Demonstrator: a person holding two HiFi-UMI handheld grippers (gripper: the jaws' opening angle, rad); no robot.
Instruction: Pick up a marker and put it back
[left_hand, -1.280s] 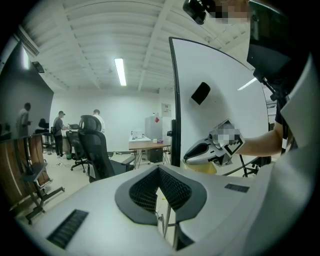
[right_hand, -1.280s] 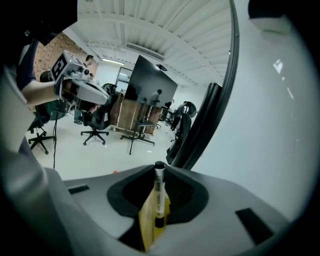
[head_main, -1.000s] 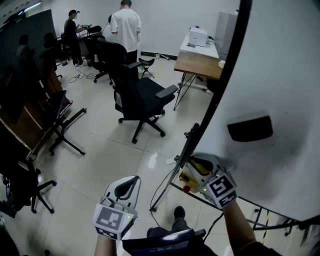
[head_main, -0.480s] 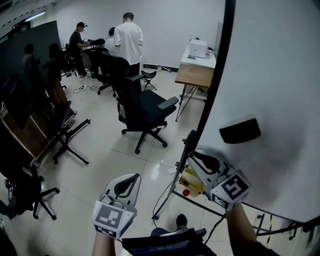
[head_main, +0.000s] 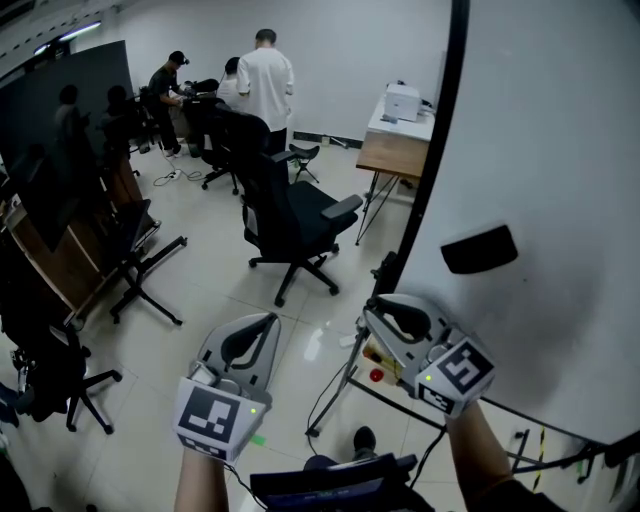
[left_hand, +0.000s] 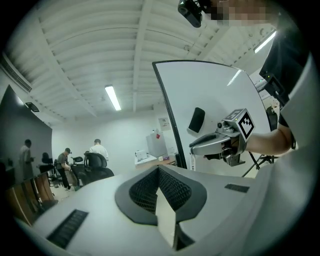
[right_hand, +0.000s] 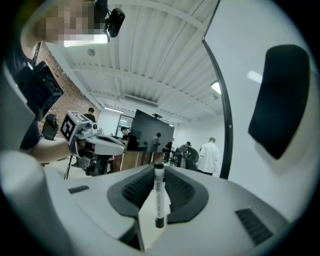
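The marker (right_hand: 159, 195), pinched upright by the right gripper (head_main: 374, 312), could pivot or slip free if it knocks the whiteboard (head_main: 540, 150) frame. The left gripper (head_main: 265, 325) points level, jaws together on nothing. To its right, the right gripper also points roughly level, close beside the board's edge.

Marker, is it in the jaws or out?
In: the right gripper has its jaws shut on the marker, pads against both sides.
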